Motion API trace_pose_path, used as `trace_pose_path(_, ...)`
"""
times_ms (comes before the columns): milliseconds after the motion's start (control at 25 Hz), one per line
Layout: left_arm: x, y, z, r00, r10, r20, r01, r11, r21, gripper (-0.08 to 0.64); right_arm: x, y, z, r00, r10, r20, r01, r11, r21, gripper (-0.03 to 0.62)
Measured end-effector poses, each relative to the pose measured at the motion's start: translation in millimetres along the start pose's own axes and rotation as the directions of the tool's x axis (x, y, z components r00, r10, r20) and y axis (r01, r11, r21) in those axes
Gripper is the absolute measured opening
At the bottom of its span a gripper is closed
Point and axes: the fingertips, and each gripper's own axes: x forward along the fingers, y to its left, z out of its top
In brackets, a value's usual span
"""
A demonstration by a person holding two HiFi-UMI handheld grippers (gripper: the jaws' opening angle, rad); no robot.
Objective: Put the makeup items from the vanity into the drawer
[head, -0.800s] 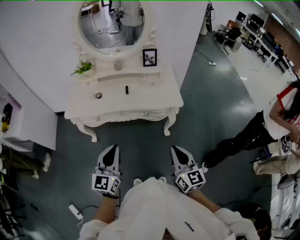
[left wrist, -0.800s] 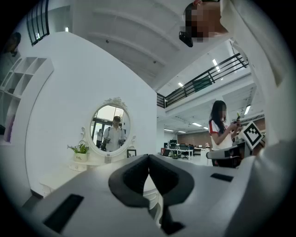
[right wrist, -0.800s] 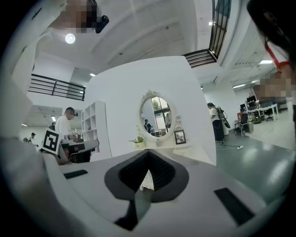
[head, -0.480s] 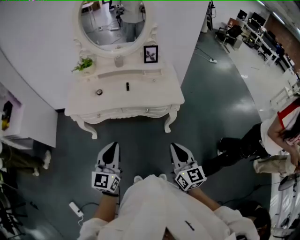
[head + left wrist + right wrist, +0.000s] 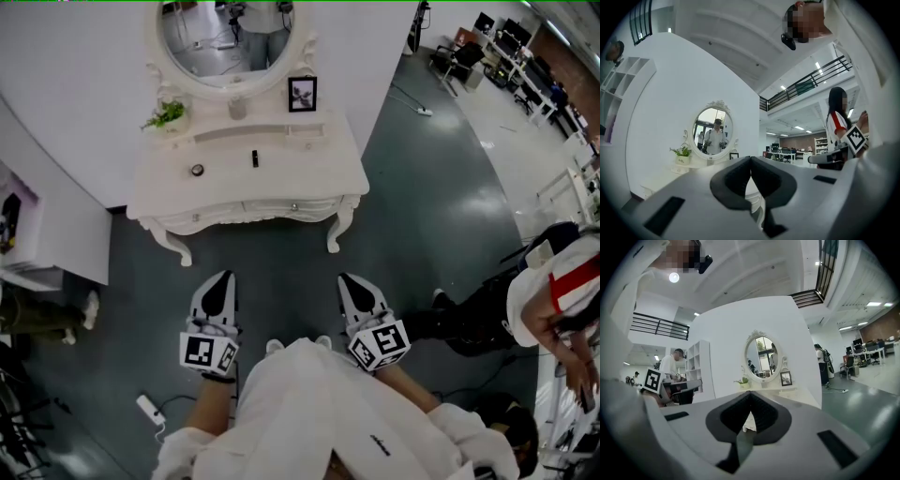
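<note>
Both tools are held level in front of the person's body, pointing at the vanity, and neither has reached it. The left tool (image 5: 223,276) has its jaws together with nothing between them. The right tool (image 5: 349,278) is likewise closed and empty.

The task items are on the counter (image 5: 309,178), well apart from both tools, with a strip of open floor (image 5: 272,262) in between. A dark tube (image 5: 254,158) stands or lies near the middle of the counter. Its long axis runs away from the person in the head view, and it cannot be determined whether it is upright or lying flat. A small round item (image 5: 197,170) sits to the left of the tube, apart from it.

Both items lie straight ahead and slightly to the left of the midline between the tools, so the left tool is judged the nearer one for either pick. The drawer (image 5: 246,212) is below the counter edge and appears closed. Its knob (image 5: 293,207) lies to the right of the tube, more in line with the right tool. Both tools must advance and open before any contact.
</note>
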Motion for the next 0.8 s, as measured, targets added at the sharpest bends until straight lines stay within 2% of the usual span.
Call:
trace_pose_path(80,-2,3,0,1.0,-0.002,0.0,0.002,1.0,-0.004,0.026,3,3,0,1.0,-0.001,-0.005,0.001,1.0,-0.005,0.025)
trace_pose_path(280,-9,12,-1,1.0,-0.008,0.003,0.008,1.0,-0.015,0.026,13,16,-6,0.999,0.013,-0.045,-0.015,0.999,-0.033,0.209)
trace_pose_path(440,-15,25,-4,1.0,-0.017,0.001,0.017,1.0,-0.026,0.027,26,32,-12,0.997,0.015,-0.069,-0.02,0.997,-0.069,0.285)
trace_pose_path(520,-19,33,-5,1.0,-0.022,-0.001,0.022,0.999,-0.033,0.026,33,40,-14,0.997,0.016,-0.079,-0.022,0.997,-0.078,0.319)
trace_pose_path(800,-29,60,-16,1.0,-0.025,-0.019,0.024,0.998,-0.061,0.026,50,57,-21,0.994,0.008,-0.108,-0.017,0.997,-0.079,0.376)
